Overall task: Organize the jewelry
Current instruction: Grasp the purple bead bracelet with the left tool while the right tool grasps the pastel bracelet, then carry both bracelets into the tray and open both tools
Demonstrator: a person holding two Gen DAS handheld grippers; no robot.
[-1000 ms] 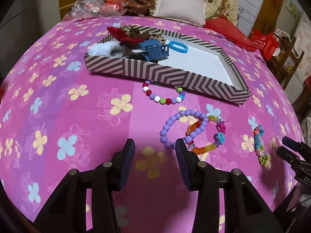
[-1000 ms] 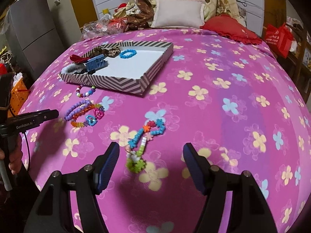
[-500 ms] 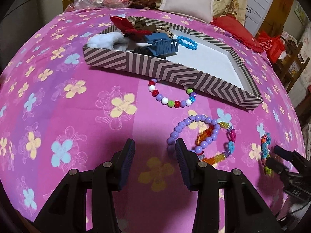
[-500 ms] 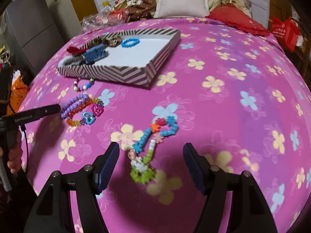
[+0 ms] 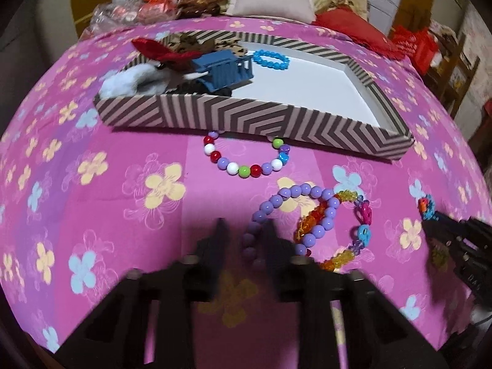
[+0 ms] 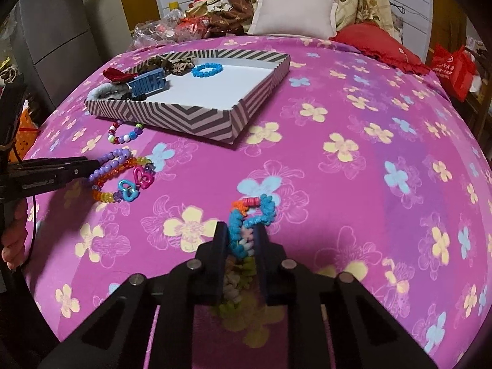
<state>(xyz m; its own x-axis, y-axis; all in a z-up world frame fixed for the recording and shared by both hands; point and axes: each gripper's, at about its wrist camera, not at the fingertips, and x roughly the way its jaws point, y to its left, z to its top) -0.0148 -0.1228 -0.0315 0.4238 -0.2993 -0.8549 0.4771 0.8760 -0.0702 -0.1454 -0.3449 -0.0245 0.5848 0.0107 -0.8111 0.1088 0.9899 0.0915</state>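
Left wrist view. Left gripper (image 5: pixel 244 230): jaws closing, the near arc of the purple bead bracelet (image 5: pixel 303 212) between them, pads blurred but against the beads. Bracelet lies on the pink flowered bedspread (image 5: pixel 92 184), overlapping an orange bead bracelet (image 5: pixel 335 255) with pink and blue charms. Multicoloured bead bracelet (image 5: pixel 246 166) lies just before the striped tray (image 5: pixel 246 120). Tray holds a blue bead bracelet (image 5: pixel 272 60), a blue hair claw (image 5: pixel 224 72) and a white fluffy scrunchie (image 5: pixel 129 81).

Right wrist view. Right gripper (image 6: pixel 241 240): jaws closing, pinching the blue woven bracelet (image 6: pixel 255 218), which lies on the bedspread well apart from the tray. Left gripper enters at the left edge, tips at the purple beads.
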